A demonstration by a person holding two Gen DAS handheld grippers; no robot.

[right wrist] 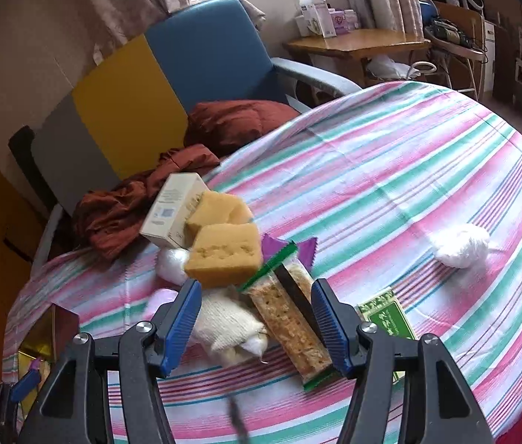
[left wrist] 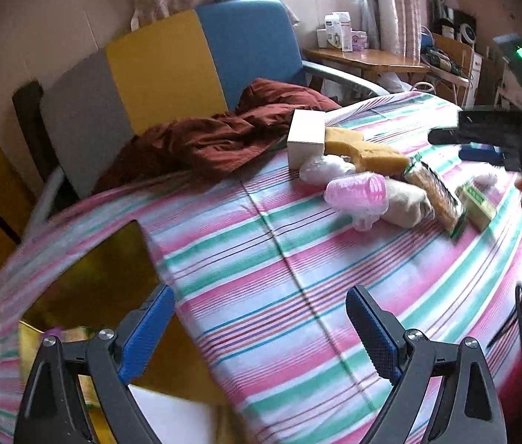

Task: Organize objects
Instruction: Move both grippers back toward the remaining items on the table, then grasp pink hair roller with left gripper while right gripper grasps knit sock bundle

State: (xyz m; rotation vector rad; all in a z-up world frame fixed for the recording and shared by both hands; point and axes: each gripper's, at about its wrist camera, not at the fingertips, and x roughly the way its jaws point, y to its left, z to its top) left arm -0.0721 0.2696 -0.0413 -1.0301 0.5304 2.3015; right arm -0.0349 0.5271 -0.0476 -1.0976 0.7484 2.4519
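Observation:
A pile of small items lies on the striped cloth [left wrist: 279,277]: a white box [left wrist: 307,140], yellow sponges [right wrist: 224,255], a pink hair roller [left wrist: 357,192], a cream sock [right wrist: 224,318], a long snack bar packet [right wrist: 286,318] and a green box [right wrist: 386,314]. My right gripper [right wrist: 257,320] hovers over the sock and the packet, open about halfway, and its pads press on nothing. My left gripper [left wrist: 261,333] is wide open and holds nothing. It is over bare cloth, just right of an open gold box [left wrist: 94,277].
A white fluffy ball [right wrist: 460,244] lies alone on the cloth to the right. A rust-red cloth [left wrist: 216,137] is bunched at the far edge against a blue, yellow and grey chair [left wrist: 172,66]. A wooden desk [right wrist: 357,42] stands beyond.

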